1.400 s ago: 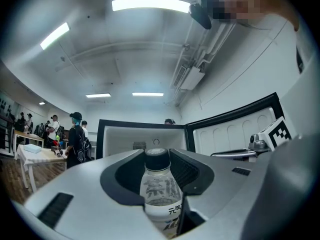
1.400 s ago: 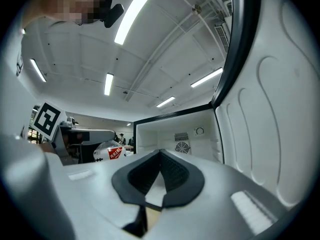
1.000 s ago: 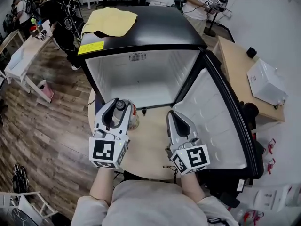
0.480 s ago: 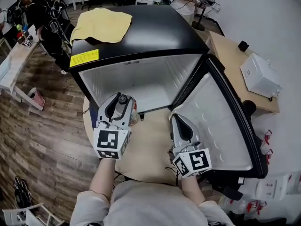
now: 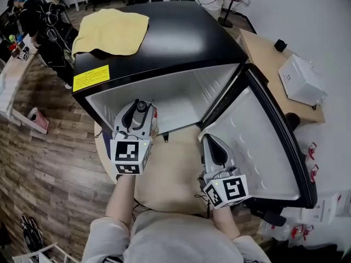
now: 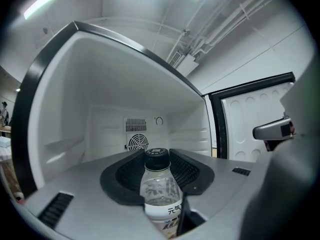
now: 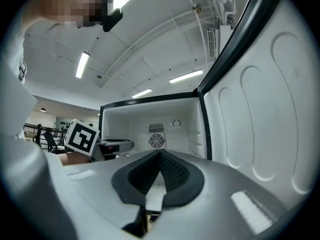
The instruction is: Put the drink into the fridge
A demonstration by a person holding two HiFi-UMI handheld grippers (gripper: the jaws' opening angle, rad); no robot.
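L gripper point(image 5: 140, 109) is clamped on the drink bottle point(image 6: 160, 196): both pads bear on its sides just below the black cap point(image 6: 157, 156), and the bottle stands upright between them. It's a clear bottle w/ a white label (print too small for me to read).

R gripper point(image 5: 212, 141) has its tongs pressed together at the tips w/ nothing between them. It hovers over the round wooden table point(image 5: 170, 174), just beside the inner face of the fridge door point(image 5: 258, 141).

Fridge point(image 5: 164, 37) is a black box w/ a white interior, and the door is swung wide open to my right. In the head view the bottle sits at the mouth of the fridge, over its lower front edge on the left side of the opening. I can't tell whether it's past the lip or resting on anything. In the left gripper view the cavity fills the frame ahead, w/ a round fan grille point(image 6: 136, 143) on the back wall. I see no shelves or other items inside.

On top of the fridge lie a yellow cloth point(image 5: 112, 32) toward the back left and a yellow sticker point(image 5: 91, 78) at the front left corner.
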